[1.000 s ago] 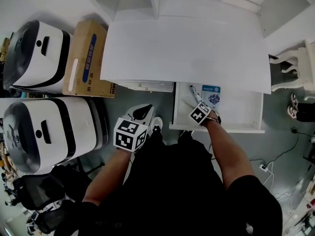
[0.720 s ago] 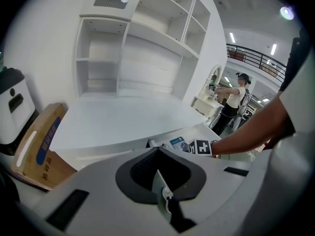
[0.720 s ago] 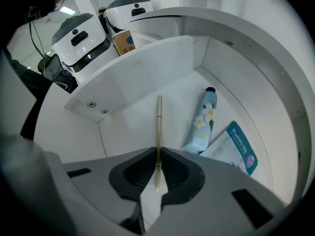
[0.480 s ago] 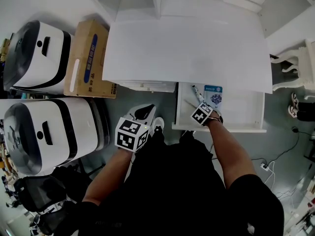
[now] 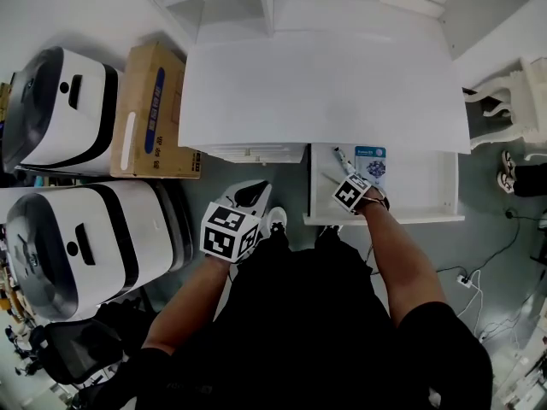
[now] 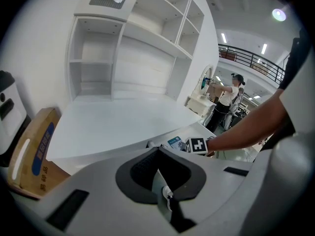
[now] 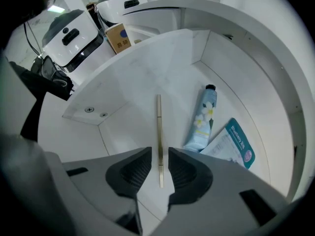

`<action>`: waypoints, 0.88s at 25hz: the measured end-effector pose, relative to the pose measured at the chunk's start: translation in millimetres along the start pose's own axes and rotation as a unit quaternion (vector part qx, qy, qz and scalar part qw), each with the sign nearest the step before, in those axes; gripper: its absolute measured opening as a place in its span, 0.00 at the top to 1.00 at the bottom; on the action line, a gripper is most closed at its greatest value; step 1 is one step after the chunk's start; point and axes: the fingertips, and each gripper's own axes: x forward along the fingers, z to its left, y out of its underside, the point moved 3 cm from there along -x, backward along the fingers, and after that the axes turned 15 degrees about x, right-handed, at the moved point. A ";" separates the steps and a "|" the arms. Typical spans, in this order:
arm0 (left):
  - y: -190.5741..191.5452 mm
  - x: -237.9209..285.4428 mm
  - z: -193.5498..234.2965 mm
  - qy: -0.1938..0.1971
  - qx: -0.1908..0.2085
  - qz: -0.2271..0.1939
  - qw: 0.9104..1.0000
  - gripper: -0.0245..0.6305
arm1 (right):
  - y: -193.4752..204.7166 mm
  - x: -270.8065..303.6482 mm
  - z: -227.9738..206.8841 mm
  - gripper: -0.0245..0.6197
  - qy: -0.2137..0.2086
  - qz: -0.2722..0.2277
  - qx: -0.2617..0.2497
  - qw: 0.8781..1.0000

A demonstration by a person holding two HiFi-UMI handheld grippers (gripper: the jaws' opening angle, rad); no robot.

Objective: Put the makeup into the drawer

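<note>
The white drawer (image 5: 419,186) under the desk stands pulled out. My right gripper (image 7: 159,154) points straight down into it. A thin gold makeup pencil (image 7: 159,132) lies on the drawer floor, its near end between the pads. The jaws have just been opening, and a gap shows on each side of the pencil. Beside it lie a pale blue tube (image 7: 203,117) and a teal sachet (image 7: 230,146). In the head view the marker cube covers my right gripper (image 5: 349,191). My left gripper (image 6: 157,150) hangs off the drawer's left, tips together, holding nothing.
A white desk top (image 5: 325,92) with open shelves behind overhangs the drawer. A cardboard box (image 5: 149,109) and two white machines (image 5: 60,92) (image 5: 77,246) stand at the left. A white stand (image 5: 513,101) and floor cables (image 5: 466,280) are at the right.
The head view has shifted slightly. Both grippers stay where they were, the right one over the drawer; its jaws are hidden under the cube in that view.
</note>
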 end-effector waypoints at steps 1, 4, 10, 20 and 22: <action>0.5 0.1 1.4 0.003 0.002 -0.001 1.000 0.95 | -1.4 -3.5 0.0 0.81 0.000 -0.004 0.009 1.000; -1.2 2.6 4.4 0.015 0.010 -0.005 1.000 0.95 | -5.2 -17.1 -2.9 0.81 0.006 -0.021 0.031 0.999; -15.2 11.1 2.3 0.051 0.038 -0.026 0.998 0.95 | -10.1 -65.6 -19.8 0.81 0.031 -0.100 0.117 0.988; -30.2 15.7 3.3 0.110 0.089 -0.047 0.989 0.95 | -0.4 -205.8 -0.2 0.90 0.048 -0.363 0.311 0.877; -30.8 14.4 -1.2 0.126 0.100 -0.049 0.986 0.95 | 3.0 -222.9 15.4 0.91 0.014 -0.411 0.357 0.839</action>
